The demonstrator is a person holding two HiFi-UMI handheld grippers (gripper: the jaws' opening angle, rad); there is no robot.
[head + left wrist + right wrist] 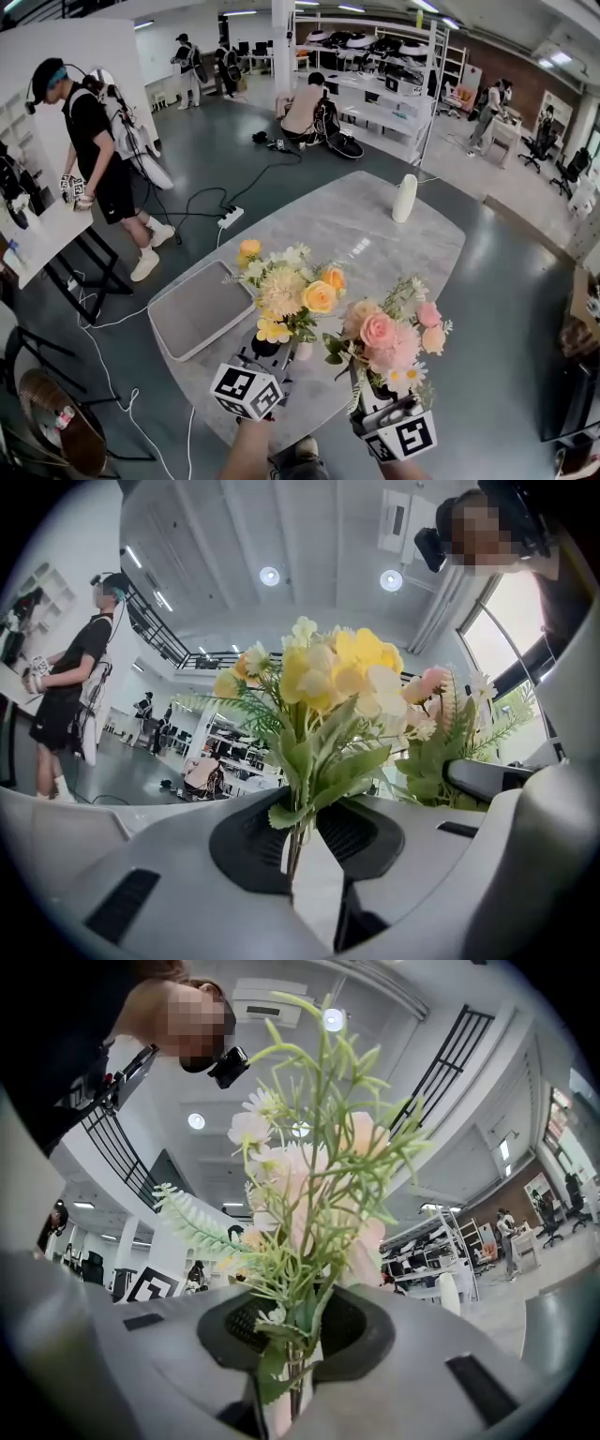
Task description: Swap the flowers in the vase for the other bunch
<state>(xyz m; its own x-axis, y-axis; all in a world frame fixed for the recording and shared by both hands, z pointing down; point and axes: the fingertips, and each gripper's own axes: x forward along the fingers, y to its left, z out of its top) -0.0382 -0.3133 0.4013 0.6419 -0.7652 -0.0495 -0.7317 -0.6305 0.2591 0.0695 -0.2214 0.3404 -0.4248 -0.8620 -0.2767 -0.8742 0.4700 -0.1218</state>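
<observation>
Left hand-held gripper (pixel 305 841): clamped on the stems of the yellow bunch (pixel 291 291), held up over the counter (pixel 356 234)
Right hand-held gripper (pixel 295 1344): pinched onto the pink bunch (pixel 394 342) stems, just beside the yellow one
Bunches: two, one per gripper
Vase (pixel 404 198): one, white, well apart at the counter's far end
Tray (pixel 200 308): one, grey, on the counter's left
Blocking: blooms covered both sets of jaws in the head view

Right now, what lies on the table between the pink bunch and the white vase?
Only bare table; the head view shows nothing between the pink bunch and the white vase.
</observation>
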